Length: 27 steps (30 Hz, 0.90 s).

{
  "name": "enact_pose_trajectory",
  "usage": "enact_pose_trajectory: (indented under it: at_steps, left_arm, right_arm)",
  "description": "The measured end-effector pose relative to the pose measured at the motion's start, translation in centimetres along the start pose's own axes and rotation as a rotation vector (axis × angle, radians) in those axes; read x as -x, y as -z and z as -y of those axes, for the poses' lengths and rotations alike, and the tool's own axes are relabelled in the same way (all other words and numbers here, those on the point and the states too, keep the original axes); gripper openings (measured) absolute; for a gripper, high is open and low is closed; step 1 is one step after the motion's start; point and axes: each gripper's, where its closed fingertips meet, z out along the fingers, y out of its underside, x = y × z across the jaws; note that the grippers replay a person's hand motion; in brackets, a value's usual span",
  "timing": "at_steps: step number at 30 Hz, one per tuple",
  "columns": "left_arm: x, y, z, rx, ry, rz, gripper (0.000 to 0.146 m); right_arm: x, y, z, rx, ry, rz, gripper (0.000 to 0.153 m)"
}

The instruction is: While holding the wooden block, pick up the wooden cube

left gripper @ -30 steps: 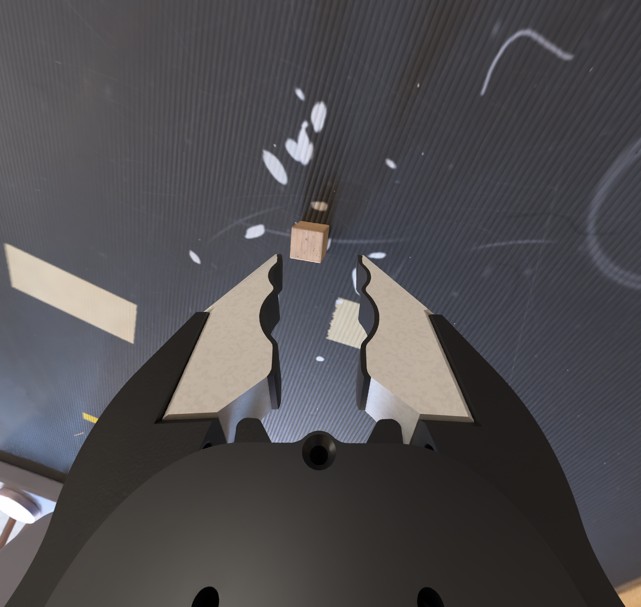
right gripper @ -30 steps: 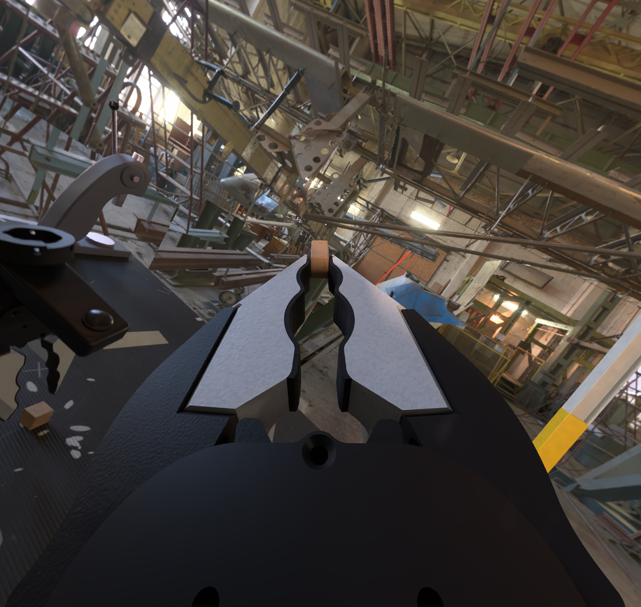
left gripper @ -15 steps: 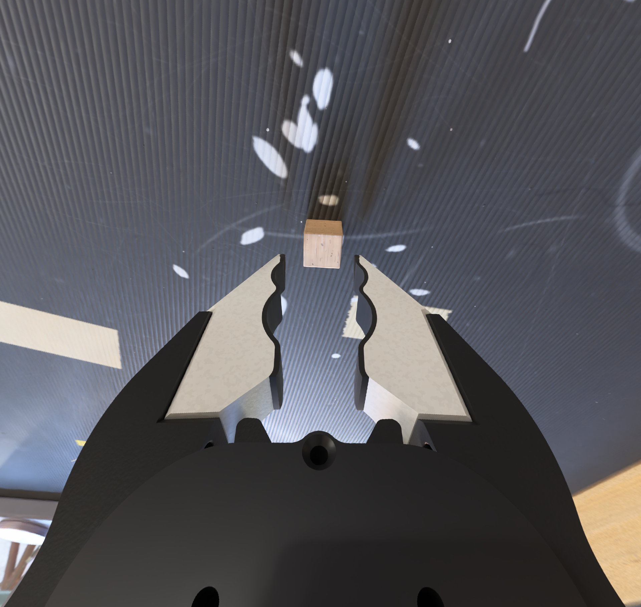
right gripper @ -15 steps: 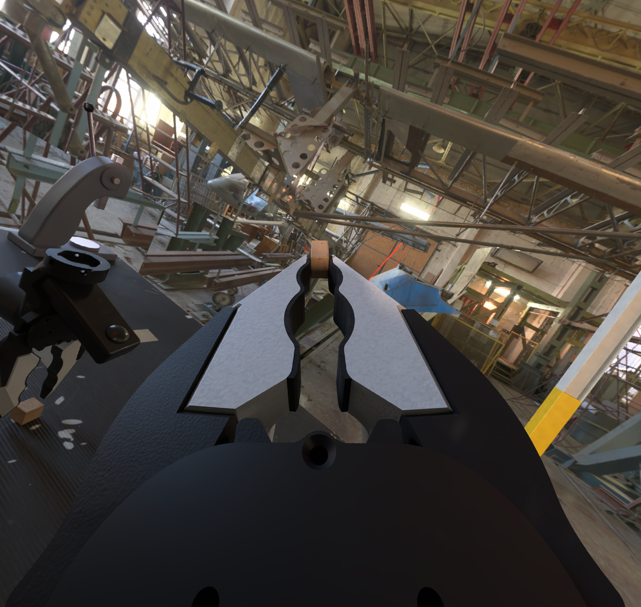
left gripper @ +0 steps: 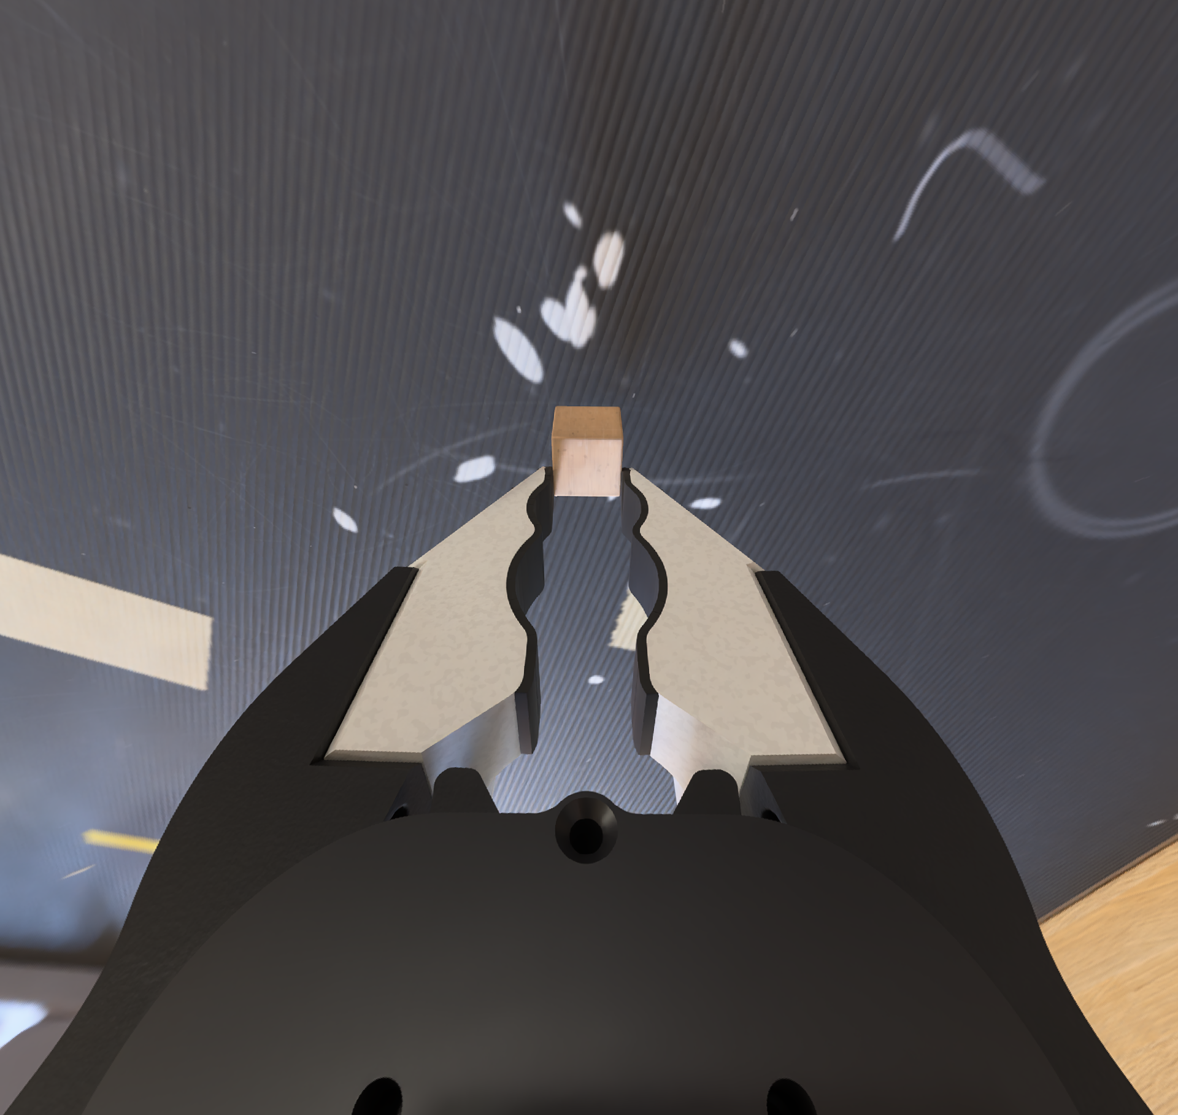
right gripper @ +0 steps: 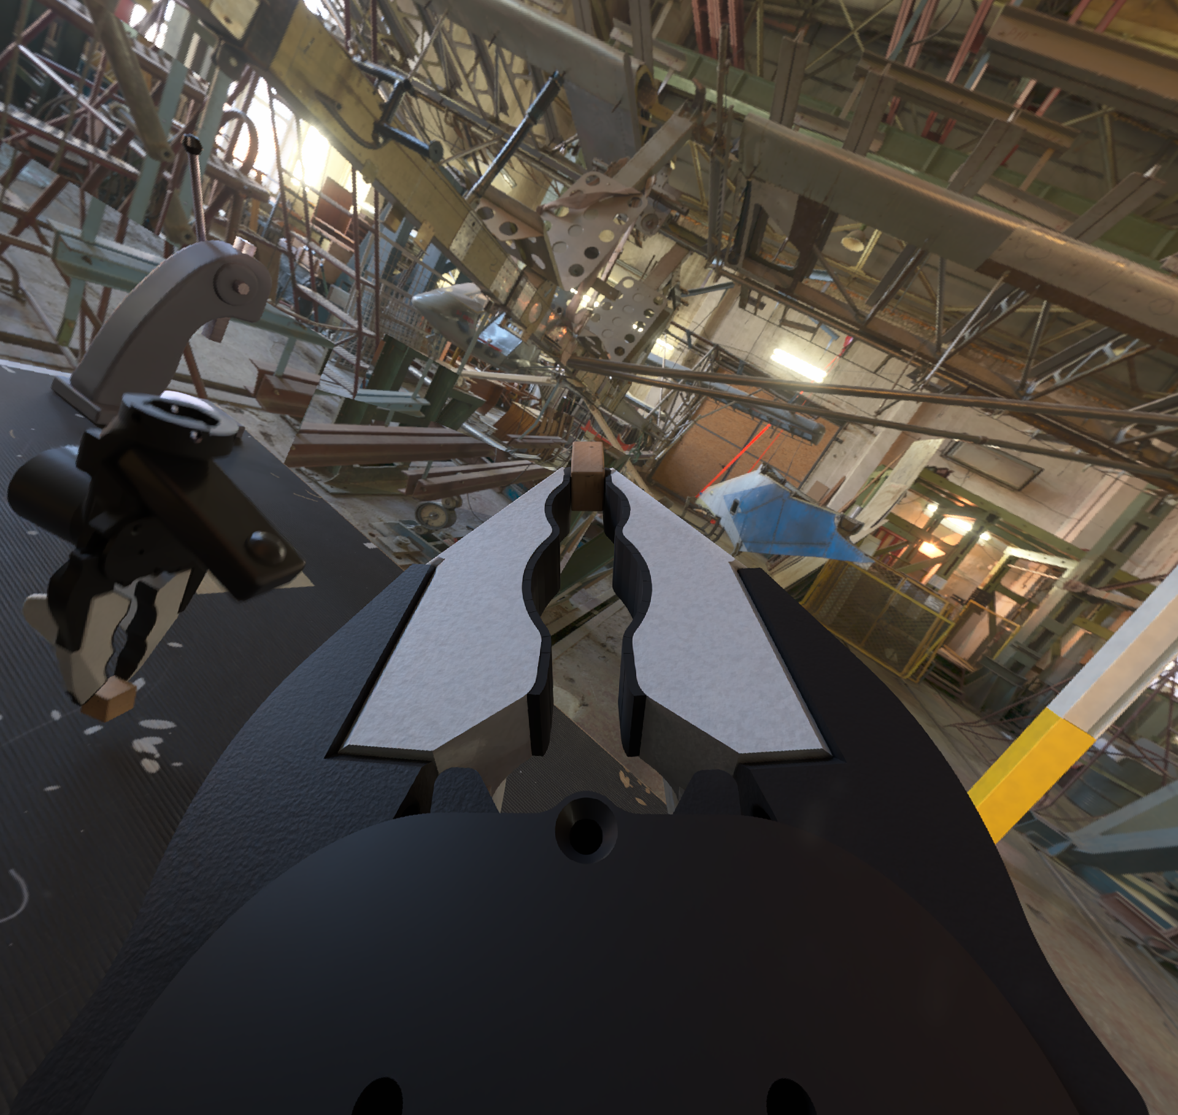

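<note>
My left gripper (left gripper: 586, 479) is shut on the small wooden cube (left gripper: 586, 450), which is pinched between its fingertips over the dark ribbed mat (left gripper: 255, 255). The right wrist view shows the same gripper (right gripper: 95, 692) at the left, pointing down with the cube (right gripper: 109, 698) at its tips, seemingly just above the mat. My right gripper (right gripper: 588, 482) is shut on the thin wooden block (right gripper: 586, 466), held at its fingertips and raised, pointing away from the table toward the hall.
The mat has white paint flecks (left gripper: 574, 313), chalk marks and a tan tape strip (left gripper: 102, 622). A grey curved bracket (right gripper: 159, 326) stands at the mat's far edge. A light wooden surface (left gripper: 1115, 957) shows past the mat at the lower right.
My left gripper's jaws have closed on the cube, which lay free on the mat just ahead of the open fingertips before. The left gripper has backed away from the mat. My right gripper still holds the block.
</note>
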Motion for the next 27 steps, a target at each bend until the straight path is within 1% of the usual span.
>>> enact_pose_trajectory:
  at_steps: [3, 5, 7, 9, 13, 16, 18, 20, 24, 27]
  left_arm:
    - [-0.5, 2.8, 1.8, -0.198, 0.105, -0.068, 0.02]
    - [-1.1, 5.5, 3.4, -0.367, 0.188, -0.142, 0.02]
    - [-2.0, 8.6, 5.1, -0.551, 0.259, -0.243, 0.02]
    - [-2.7, 11.7, 6.4, -0.727, 0.291, -0.321, 0.02]
    - [-2.8, 16.8, 7.8, -1.026, 0.302, -0.284, 0.02]
    - [-2.7, 20.0, 8.3, -1.247, 0.284, -0.298, 0.02]
    - [-2.2, 20.9, 8.3, -1.327, 0.281, -0.278, 0.02]
    - [-1.9, 20.9, 8.1, -1.368, 0.267, -0.241, 0.02]
    - [-1.1, 19.5, 7.6, -1.35, 0.246, -0.147, 0.02]
    - [-1.2, 19.6, 7.7, -1.342, 0.193, -0.136, 0.02]
  right_arm:
    - [0.7, -0.4, -0.2, 0.007, 0.017, 0.03, 0.008]
    - [1.3, -0.9, -0.4, 0.025, 0.039, 0.057, 0.008]
    - [2.2, -1.5, -0.8, 0.057, 0.062, 0.087, 0.008]
    - [3.4, -2.3, -1.3, 0.095, 0.098, 0.123, 0.008]
    - [6.2, -3.9, -2.1, 0.175, 0.199, 0.195, 0.008]
    - [8.2, -5.1, -2.8, 0.231, 0.298, 0.227, 0.008]
    - [9.4, -6.0, -3.0, 0.247, 0.344, 0.239, 0.008]
    - [10.4, -6.7, -2.9, 0.239, 0.377, 0.241, 0.008]
    - [12.3, -7.6, -2.6, 0.196, 0.462, 0.271, 0.008]
    - [13.6, -7.9, -2.2, 0.138, 0.529, 0.29, 0.008]
